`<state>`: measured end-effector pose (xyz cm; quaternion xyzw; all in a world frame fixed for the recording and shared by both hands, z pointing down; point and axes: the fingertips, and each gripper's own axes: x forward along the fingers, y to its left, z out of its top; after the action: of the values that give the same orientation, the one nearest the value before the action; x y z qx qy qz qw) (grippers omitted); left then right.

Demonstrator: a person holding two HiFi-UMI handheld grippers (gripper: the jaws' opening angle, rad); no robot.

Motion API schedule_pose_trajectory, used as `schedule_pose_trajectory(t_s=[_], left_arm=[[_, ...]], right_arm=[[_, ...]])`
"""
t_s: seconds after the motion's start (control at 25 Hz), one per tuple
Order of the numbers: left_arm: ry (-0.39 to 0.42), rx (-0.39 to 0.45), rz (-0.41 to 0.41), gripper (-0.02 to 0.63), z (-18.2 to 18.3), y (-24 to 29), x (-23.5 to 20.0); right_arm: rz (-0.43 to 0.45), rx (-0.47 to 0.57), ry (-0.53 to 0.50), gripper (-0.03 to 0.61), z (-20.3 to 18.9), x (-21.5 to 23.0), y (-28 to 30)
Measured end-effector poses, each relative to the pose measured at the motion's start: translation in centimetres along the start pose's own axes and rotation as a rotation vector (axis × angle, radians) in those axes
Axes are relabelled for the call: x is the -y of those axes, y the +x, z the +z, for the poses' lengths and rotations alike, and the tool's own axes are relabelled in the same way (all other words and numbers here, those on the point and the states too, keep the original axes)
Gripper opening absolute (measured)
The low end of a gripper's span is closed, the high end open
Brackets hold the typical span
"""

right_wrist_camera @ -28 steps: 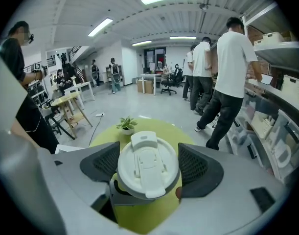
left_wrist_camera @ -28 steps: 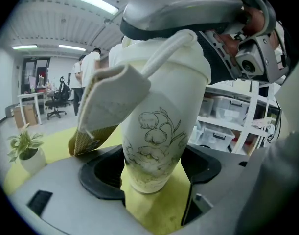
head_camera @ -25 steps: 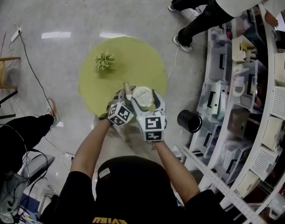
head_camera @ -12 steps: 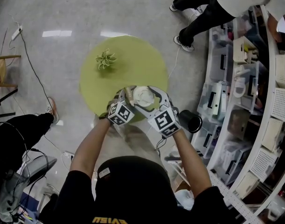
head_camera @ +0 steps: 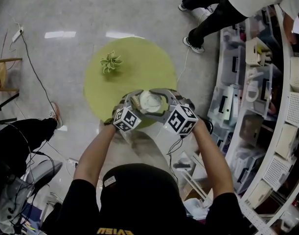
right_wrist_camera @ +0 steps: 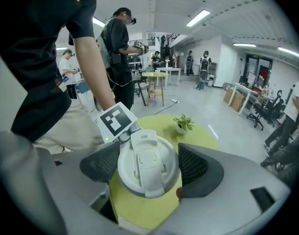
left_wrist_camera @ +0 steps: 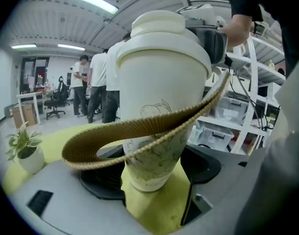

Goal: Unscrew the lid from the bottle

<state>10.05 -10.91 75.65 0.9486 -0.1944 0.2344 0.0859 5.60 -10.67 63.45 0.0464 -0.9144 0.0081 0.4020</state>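
Wearing its lid [right_wrist_camera: 147, 166], the opaque bottle [left_wrist_camera: 159, 77] apparently hides its contents.

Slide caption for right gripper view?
Right gripper clamps the white lid from above; potted plant on the green table beyond.

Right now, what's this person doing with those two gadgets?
A person holds a two-jaw gripper in each hand over a round green table. The left gripper clamps the body of a white bottle, and the right gripper grips its lid from above to unscrew it. The lid is on the bottle.
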Motion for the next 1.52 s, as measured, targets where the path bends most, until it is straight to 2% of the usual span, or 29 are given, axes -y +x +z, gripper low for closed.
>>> schedule_pose_trajectory(t_s=[0.2, 0.32, 0.4, 0.48, 0.56, 0.76, 0.88, 1.0, 1.2, 1.52], left_arm=[[0.003, -0.005, 0.001, 0.368, -0.2, 0.1, -0.1], [0.004, -0.013, 0.0, 0.368, -0.3, 0.1, 0.2], [0.006, -0.017, -0.001, 0.368, -0.4, 0.2, 0.3], [0.007, -0.016, 0.001, 0.367, -0.4, 0.2, 0.2], [0.005, -0.012, 0.005, 0.367, -0.4, 0.2, 0.1], [0.004, -0.013, 0.008, 0.367, -0.5, 0.2, 0.0], [0.003, -0.016, 0.009, 0.367, -0.5, 0.3, 0.0], [0.002, -0.018, 0.011, 0.365, -0.6, 0.3, -0.1], [-0.003, -0.016, 0.012, 0.365, -0.6, 0.4, -0.1], [-0.01, -0.016, 0.01, 0.365, -0.6, 0.4, 0.0]], right_arm=[[0.015, -0.039, -0.02, 0.373, -0.1, -0.1, 0.2], [-0.042, -0.039, 0.053, 0.381, -0.3, 0.3, 0.1], [-0.114, -0.024, 0.175, 0.445, -0.9, 1.0, 0.0], [-0.197, 0.002, 0.317, 0.457, -1.5, 1.3, -0.3], [-0.314, 0.038, 0.44, 0.455, -1.7, 1.6, -0.8], [-0.619, 0.103, 0.672, 0.417, -1.7, 1.3, -1.7], [-0.744, 0.103, 0.772, 0.416, -1.7, 1.5, -1.7], [-0.821, 0.064, 0.801, 0.419, -1.8, 1.9, -1.4], [-0.828, 0.046, 0.798, 0.422, -1.9, 2.1, -1.2], [-0.701, 0.061, 0.709, 0.422, -1.8, 1.7, -1.2]])
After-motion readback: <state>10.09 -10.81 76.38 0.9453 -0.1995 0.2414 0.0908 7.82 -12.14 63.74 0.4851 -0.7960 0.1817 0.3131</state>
